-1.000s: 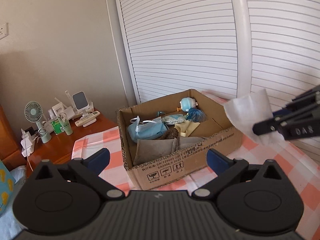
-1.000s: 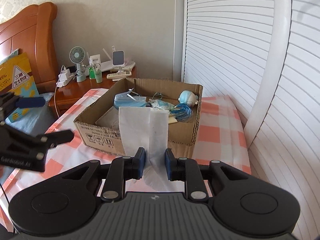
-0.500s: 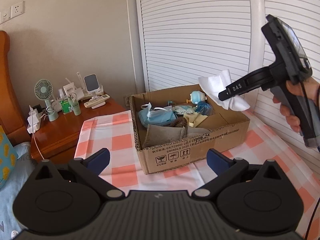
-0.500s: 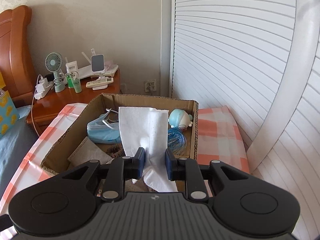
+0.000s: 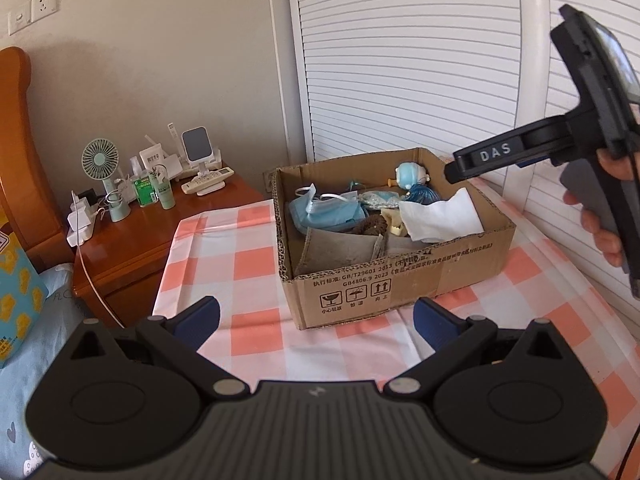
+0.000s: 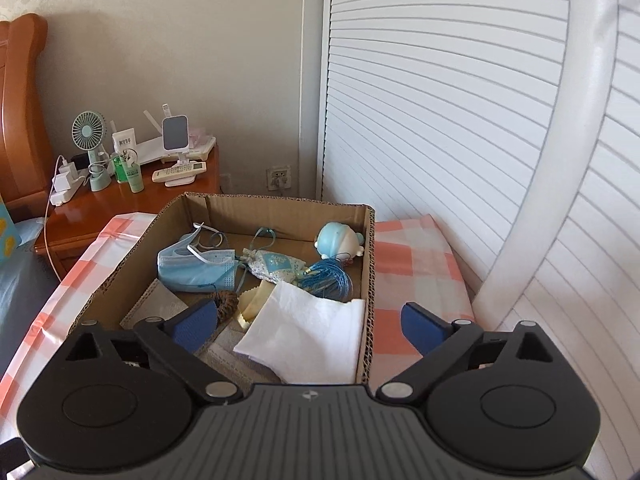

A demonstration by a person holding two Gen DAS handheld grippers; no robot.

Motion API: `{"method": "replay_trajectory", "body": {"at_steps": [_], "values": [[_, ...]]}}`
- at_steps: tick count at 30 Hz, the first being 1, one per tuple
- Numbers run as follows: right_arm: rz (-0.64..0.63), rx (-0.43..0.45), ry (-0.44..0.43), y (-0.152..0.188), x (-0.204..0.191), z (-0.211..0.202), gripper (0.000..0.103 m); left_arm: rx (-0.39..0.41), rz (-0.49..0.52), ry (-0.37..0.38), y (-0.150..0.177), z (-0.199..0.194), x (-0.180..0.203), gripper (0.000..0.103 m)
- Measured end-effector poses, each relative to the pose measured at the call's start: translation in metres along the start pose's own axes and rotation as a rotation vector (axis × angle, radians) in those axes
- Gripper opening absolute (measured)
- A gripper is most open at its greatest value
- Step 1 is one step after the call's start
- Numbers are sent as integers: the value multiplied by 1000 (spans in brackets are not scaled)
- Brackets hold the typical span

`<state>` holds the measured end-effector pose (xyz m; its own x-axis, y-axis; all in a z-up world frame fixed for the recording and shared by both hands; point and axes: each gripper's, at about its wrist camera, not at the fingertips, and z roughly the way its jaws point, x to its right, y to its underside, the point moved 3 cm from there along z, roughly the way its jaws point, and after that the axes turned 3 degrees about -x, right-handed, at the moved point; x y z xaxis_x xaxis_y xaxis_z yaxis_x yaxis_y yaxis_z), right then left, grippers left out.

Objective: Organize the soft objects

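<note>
Both claws stand wide apart with nothing between their blue pads. The right claw (image 6: 308,322) has just been opening, and the white tissue (image 6: 306,334) it hangs over now lies loose in the cardboard box (image 6: 369,264), free of both pads. Its left pad sits over the box interior and its right pad hangs past the box's right wall, over the checked cloth (image 6: 416,264) that covers the bench. From the left wrist view the right claw (image 5: 454,172) shows as a black arm marked DAS, gripped by a person's hand (image 5: 608,216), its tip above the box's far right corner.

The tissue is a flat, folded sheet in the box's near right corner, leaning against the right wall. Its long axis runs diagonally, from the near left of the box up toward the right wall, with one corner pointing at the blue tassel (image 6: 328,280) just behind it.

Further into the box lie a blue face mask (image 6: 196,268) by the left wall, a small patterned pouch (image 6: 272,266) in the middle, a pale blue round toy (image 6: 340,240) at the far right corner, a brown scrunchie (image 6: 226,302), a cream piece beside it, and grey cloth (image 5: 340,248) along the near wall.

The left claw (image 5: 316,318) hovers released in front of the box, above the checked cloth, its pads framing the box's printed near wall.

Beyond the bench's far left edge a wooden nightstand (image 6: 160,196) carries a small green fan (image 6: 88,132), a remote and some bottles. White louvred doors (image 6: 440,100) rise behind the box.
</note>
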<state>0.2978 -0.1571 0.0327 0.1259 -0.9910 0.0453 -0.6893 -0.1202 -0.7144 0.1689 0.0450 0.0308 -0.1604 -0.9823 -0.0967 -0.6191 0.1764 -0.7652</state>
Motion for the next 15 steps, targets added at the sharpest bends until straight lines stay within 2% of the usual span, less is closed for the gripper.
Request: {"method": "replay_trajectory", "body": {"at_steps": [4, 9, 15], "values": [[17, -8, 56, 17, -1, -35, 103, 5, -12, 0, -1, -6, 1, 102], [52, 28, 115, 42, -2, -77, 103, 4, -37, -21, -6, -15, 4, 102], [76, 19, 128, 70, -5, -104, 103, 0, -61, -32, -9, -22, 10, 102]]}}
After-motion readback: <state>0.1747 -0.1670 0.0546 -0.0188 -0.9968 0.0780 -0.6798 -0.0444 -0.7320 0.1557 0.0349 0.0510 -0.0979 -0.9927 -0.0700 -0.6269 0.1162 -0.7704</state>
